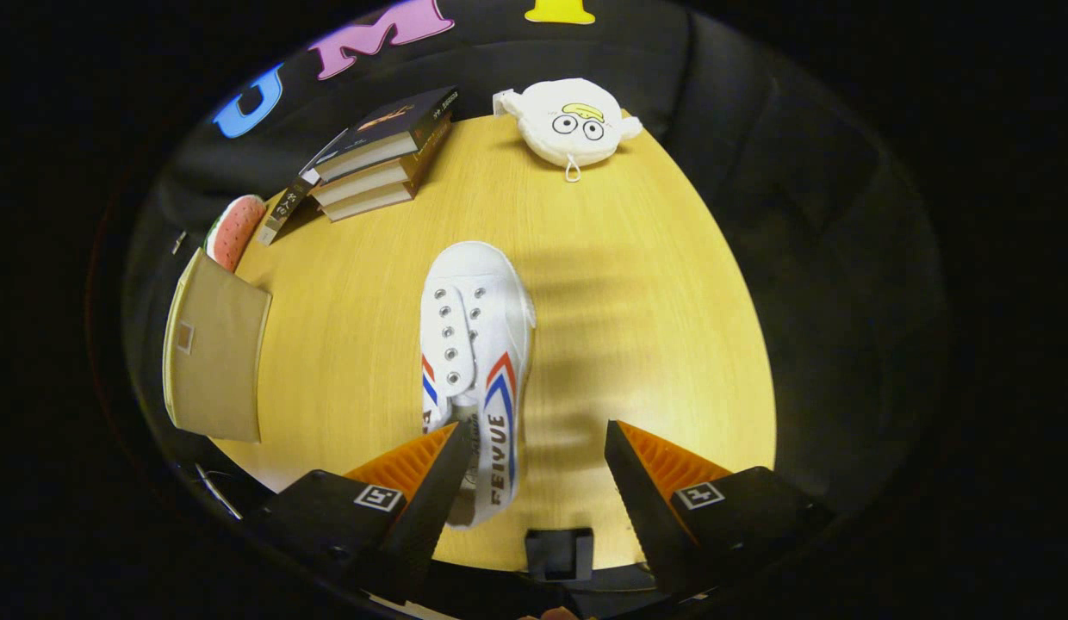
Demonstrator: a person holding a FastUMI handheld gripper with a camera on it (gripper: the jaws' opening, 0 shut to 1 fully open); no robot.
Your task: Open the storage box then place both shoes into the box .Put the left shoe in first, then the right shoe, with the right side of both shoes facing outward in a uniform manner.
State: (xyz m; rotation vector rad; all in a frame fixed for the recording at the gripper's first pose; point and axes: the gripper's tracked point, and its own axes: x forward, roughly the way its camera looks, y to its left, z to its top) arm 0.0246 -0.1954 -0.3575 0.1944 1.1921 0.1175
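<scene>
In the gripper view, a round wooden table is seen from above. The gripper is held over its near part with the fingers spread wide apart, and nothing is pinched between them. A white shoe with red and blue stripes on its side is laid on the table, toe pointed away. Its heel end is set between the fingers, close against the left finger, which partly covers it; the right finger is kept well apart from the shoe.

A tan box is placed at the table's left edge, well apart from the shoe. Just beyond it a watermelon-patterned object is partly seen. A stack of books is set on the far left of the table, and a white plush toy with a drawn face is laid at the far edge.
</scene>
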